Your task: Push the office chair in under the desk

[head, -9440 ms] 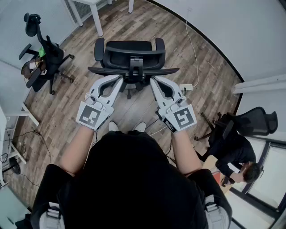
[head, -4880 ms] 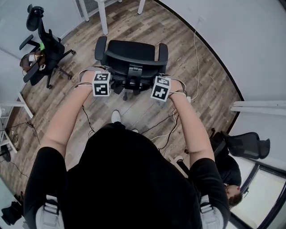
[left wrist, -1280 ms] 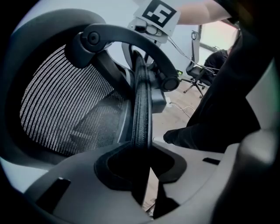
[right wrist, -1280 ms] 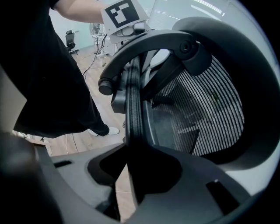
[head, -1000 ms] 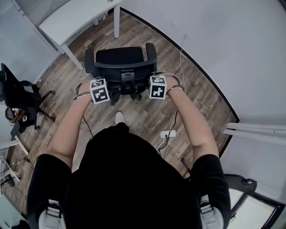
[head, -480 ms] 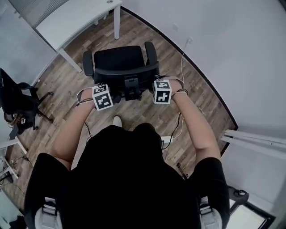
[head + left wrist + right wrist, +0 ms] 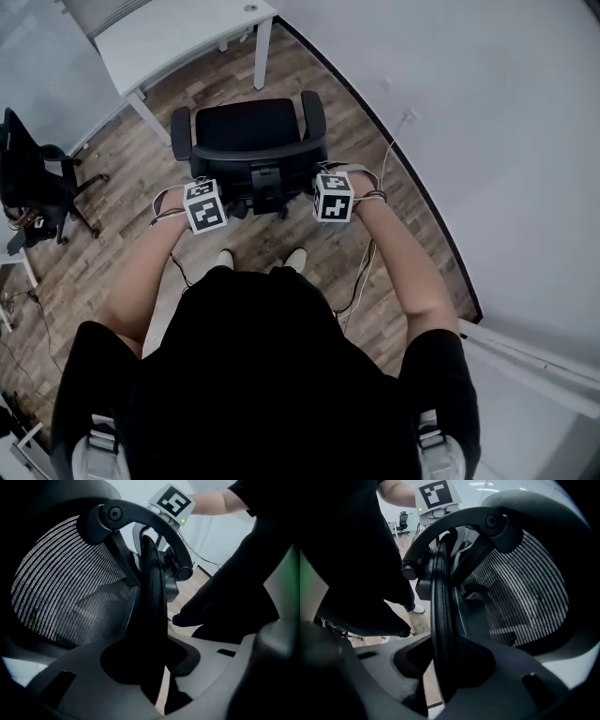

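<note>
Wood floor (image 7: 211, 80) ahead shrinks as the office chair (image 7: 248, 131) rolls nearer the desk (image 7: 178, 37) at upper left, not yet under; left gripper (image 7: 161, 688) and right gripper (image 7: 440, 688) clamp its backrest rim.

The office chair (image 7: 251, 129) has rolled closer to the desk (image 7: 178, 37).

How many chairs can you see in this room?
2. The black office chair stands in the middle, right in front of the person, near the white desk. A second chair is at the left edge. More could be hidden outside the picture.
</note>
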